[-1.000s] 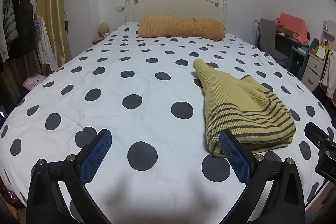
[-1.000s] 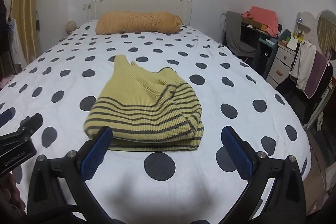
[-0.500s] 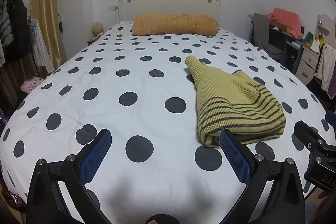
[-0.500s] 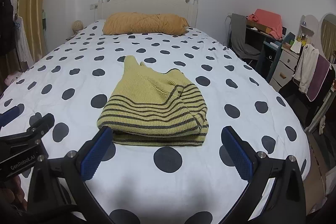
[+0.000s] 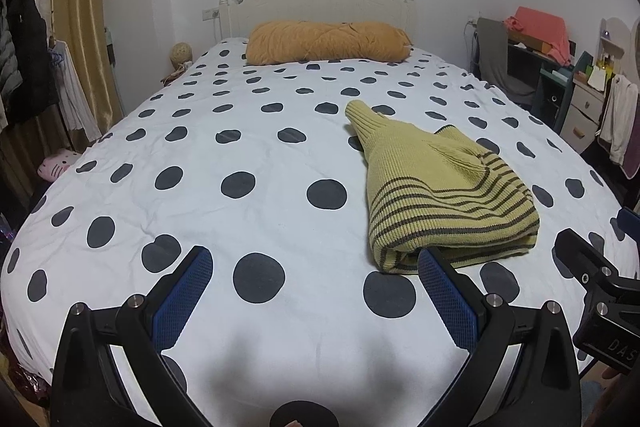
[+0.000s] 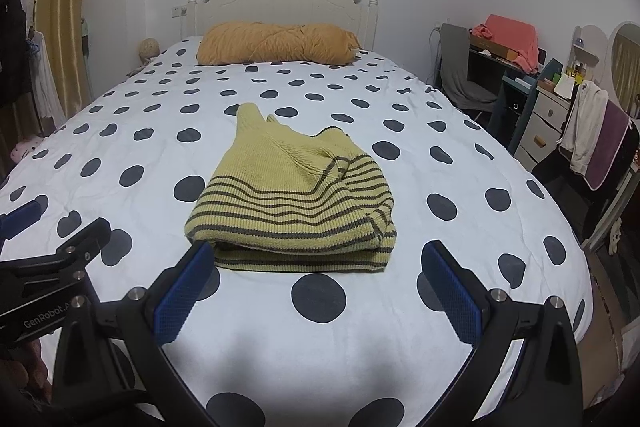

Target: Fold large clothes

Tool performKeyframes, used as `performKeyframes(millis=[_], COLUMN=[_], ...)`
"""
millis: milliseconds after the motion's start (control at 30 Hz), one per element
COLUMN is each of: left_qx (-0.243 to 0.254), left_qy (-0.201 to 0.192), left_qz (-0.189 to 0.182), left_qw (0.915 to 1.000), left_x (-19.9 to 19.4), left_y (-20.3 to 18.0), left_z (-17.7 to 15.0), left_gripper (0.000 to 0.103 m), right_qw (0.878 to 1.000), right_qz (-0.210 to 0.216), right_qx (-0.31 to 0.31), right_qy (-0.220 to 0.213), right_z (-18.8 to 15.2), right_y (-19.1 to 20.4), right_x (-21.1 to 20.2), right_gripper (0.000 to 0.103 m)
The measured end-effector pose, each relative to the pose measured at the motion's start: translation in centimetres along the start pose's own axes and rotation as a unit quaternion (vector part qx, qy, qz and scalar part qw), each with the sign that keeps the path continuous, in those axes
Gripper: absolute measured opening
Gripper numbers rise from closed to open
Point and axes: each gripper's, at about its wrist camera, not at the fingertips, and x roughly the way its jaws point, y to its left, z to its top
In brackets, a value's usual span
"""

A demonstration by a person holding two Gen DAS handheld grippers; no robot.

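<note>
A yellow knitted sweater with dark stripes (image 5: 436,187) lies folded in a bundle on the polka-dot bed cover (image 5: 240,147). It also shows in the right wrist view (image 6: 296,195). My left gripper (image 5: 316,291) is open and empty above the near edge of the bed, left of the sweater. My right gripper (image 6: 316,287) is open and empty, just in front of the sweater's folded edge. Neither gripper touches the sweater.
An orange pillow (image 5: 324,41) lies at the headboard. A desk with a chair and a coral cloth (image 6: 504,43) stands to the right of the bed. Clothes hang on a rack (image 5: 28,47) at the left, by a gold curtain.
Both grippers have drawn back from the sweater toward the foot of the bed. The sweater has stayed where it lay. Both grippers stayed open.
</note>
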Motion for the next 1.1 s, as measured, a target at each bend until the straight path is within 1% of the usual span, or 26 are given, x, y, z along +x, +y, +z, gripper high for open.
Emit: performKeyframes(millis=[267, 467, 533, 633, 667, 767, 833, 933, 1100], left_qx=[-0.002, -0.002, -0.006, -0.027, -0.032, -0.034, -0.033, -0.033, -0.033], left_qy=[0.011, 0.004, 0.002, 0.007, 0.01, 0.015, 0.021, 0.027, 0.031], left_qz=[-0.013, -0.016, -0.023, -0.045, -0.047, -0.038, -0.042, -0.038, -0.01], left_qw=[0.9999, 0.9999, 0.9997, 0.9986, 0.9983, 0.9986, 0.9983, 0.9984, 0.9989], left_x=[0.12, -0.12, -0.24, -0.18, -0.09, 0.14, 0.33, 0.58, 0.74], left_y=[-0.18, -0.35, -0.35, -0.11, -0.11, -0.35, -0.45, -0.5, -0.44], left_z=[-0.17, -0.07, -0.03, 0.03, 0.03, -0.04, -0.12, -0.28, -0.41], left_gripper=[0.103, 0.103, 0.103, 0.103, 0.103, 0.103, 0.103, 0.103, 0.103], right_qw=[1.0, 1.0, 1.0, 1.0, 1.0, 1.0, 1.0, 1.0, 1.0], right_qz=[0.0, 0.0, 0.0, 0.0, 0.0, -0.001, -0.001, -0.001, -0.001], right_qx=[0.001, 0.001, 0.0, 0.0, 0.0, -0.001, 0.0, 0.0, -0.001], right_qy=[0.001, -0.001, -0.001, 0.0, 0.0, 0.0, 0.0, 0.0, -0.001], right_z=[-0.02, -0.03, -0.11, -0.06, -0.06, -0.15, -0.08, -0.17, -0.24], right_y=[-0.11, -0.13, -0.09, -0.11, -0.1, -0.07, -0.02, -0.28, -0.29], right_x=[-0.05, -0.06, -0.06, -0.06, -0.07, -0.09, -0.09, -0.07, -0.14], right_gripper=[0.103, 0.103, 0.103, 0.103, 0.103, 0.103, 0.103, 0.103, 0.103])
